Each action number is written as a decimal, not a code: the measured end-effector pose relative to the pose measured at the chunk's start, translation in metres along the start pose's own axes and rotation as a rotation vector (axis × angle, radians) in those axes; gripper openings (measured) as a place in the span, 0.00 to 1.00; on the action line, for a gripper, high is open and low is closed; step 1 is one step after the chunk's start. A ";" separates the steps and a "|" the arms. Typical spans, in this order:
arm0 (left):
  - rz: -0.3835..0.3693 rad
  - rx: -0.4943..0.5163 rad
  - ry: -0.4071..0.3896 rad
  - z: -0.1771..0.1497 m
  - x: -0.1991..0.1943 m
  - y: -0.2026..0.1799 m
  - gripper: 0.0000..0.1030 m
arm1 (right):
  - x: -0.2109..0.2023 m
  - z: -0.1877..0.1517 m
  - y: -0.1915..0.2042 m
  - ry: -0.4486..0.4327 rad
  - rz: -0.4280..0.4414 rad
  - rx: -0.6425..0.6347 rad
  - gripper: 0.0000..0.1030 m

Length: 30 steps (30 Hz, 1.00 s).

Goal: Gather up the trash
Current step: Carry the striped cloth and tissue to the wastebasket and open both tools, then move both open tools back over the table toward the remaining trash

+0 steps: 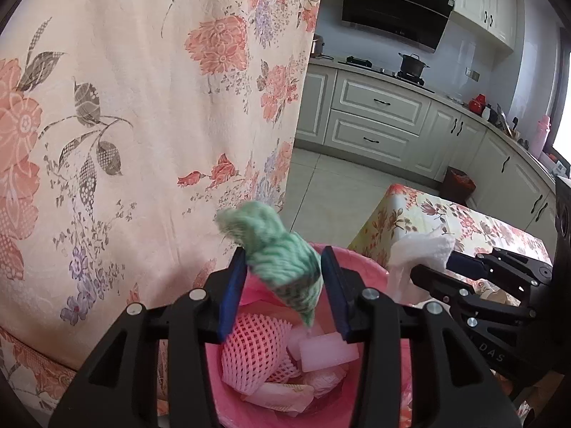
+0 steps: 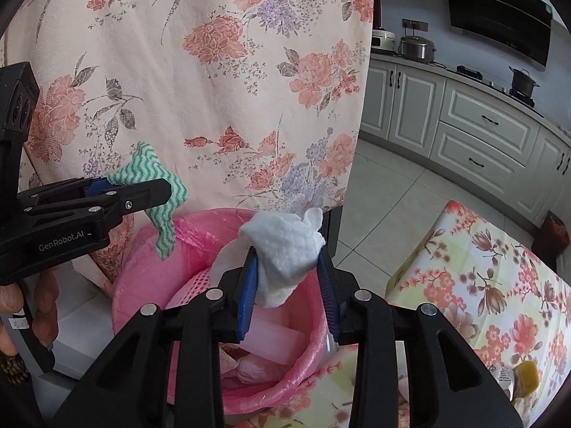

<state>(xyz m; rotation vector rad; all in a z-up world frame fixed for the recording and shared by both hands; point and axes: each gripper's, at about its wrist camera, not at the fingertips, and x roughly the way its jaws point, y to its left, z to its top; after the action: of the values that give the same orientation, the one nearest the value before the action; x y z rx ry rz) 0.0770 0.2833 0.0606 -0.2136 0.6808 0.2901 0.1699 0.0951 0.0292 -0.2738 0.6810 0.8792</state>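
My left gripper point(image 1: 283, 274) is shut on a green-and-white wavy cloth point(image 1: 274, 249) and holds it above the pink bin point(image 1: 360, 260). It also shows in the right wrist view point(image 2: 142, 187) with the cloth point(image 2: 160, 192) hanging over the bin's left rim point(image 2: 150, 242). My right gripper point(image 2: 287, 264) is shut on a crumpled white tissue point(image 2: 285, 246) above the bin. In the left wrist view that tissue point(image 1: 421, 249) is at the right. The bin holds a pink foam net point(image 1: 249, 349), white foam pieces point(image 1: 326, 351) and wrappers.
A floral cloth point(image 1: 142, 107) hangs close behind the bin. A floral-covered table point(image 2: 499, 303) stands to the right with a yellow object point(image 2: 526, 374) on it. Kitchen cabinets point(image 1: 374, 121), a stove pot point(image 1: 412, 64) and a dark red bin point(image 1: 458, 185) lie beyond.
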 end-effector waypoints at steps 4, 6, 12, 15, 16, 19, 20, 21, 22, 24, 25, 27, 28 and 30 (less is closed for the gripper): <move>0.001 -0.007 -0.002 -0.001 0.000 0.000 0.48 | 0.000 -0.002 -0.003 0.003 -0.003 -0.003 0.45; 0.001 -0.005 -0.003 -0.001 -0.001 -0.002 0.48 | -0.001 -0.003 -0.004 -0.002 -0.013 -0.005 0.46; -0.010 0.002 -0.014 -0.003 -0.007 -0.006 0.49 | -0.007 -0.006 -0.011 -0.010 -0.025 0.009 0.46; -0.015 0.005 -0.021 -0.004 -0.012 -0.009 0.49 | -0.012 -0.009 -0.015 -0.016 -0.031 0.016 0.46; -0.018 0.006 -0.023 -0.004 -0.013 -0.009 0.49 | -0.014 -0.010 -0.016 -0.020 -0.035 0.018 0.46; -0.025 0.011 -0.027 -0.006 -0.016 -0.013 0.49 | -0.021 -0.015 -0.023 -0.032 -0.038 0.039 0.50; -0.026 0.012 -0.028 -0.007 -0.017 -0.014 0.49 | -0.023 -0.017 -0.026 -0.034 -0.041 0.044 0.50; -0.026 0.013 -0.028 -0.007 -0.018 -0.015 0.49 | -0.025 -0.019 -0.028 -0.035 -0.044 0.049 0.50; -0.028 0.015 -0.028 -0.008 -0.019 -0.016 0.49 | -0.027 -0.021 -0.031 -0.035 -0.048 0.054 0.51; -0.033 0.016 -0.028 -0.008 -0.020 -0.020 0.49 | -0.032 -0.026 -0.037 -0.037 -0.060 0.065 0.51; -0.035 0.017 -0.028 -0.008 -0.020 -0.022 0.51 | -0.034 -0.029 -0.041 -0.038 -0.064 0.071 0.52; -0.043 0.022 -0.028 -0.009 -0.021 -0.027 0.51 | -0.038 -0.034 -0.048 -0.039 -0.074 0.081 0.52; -0.047 0.026 -0.029 -0.009 -0.021 -0.030 0.51 | -0.041 -0.036 -0.052 -0.040 -0.079 0.087 0.52; -0.055 0.034 -0.027 -0.009 -0.020 -0.036 0.51 | -0.047 -0.041 -0.061 -0.044 -0.091 0.099 0.53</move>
<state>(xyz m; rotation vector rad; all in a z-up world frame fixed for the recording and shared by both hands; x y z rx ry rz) 0.0689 0.2428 0.0702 -0.1954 0.6516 0.2278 0.1788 0.0088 0.0251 -0.1952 0.6637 0.7604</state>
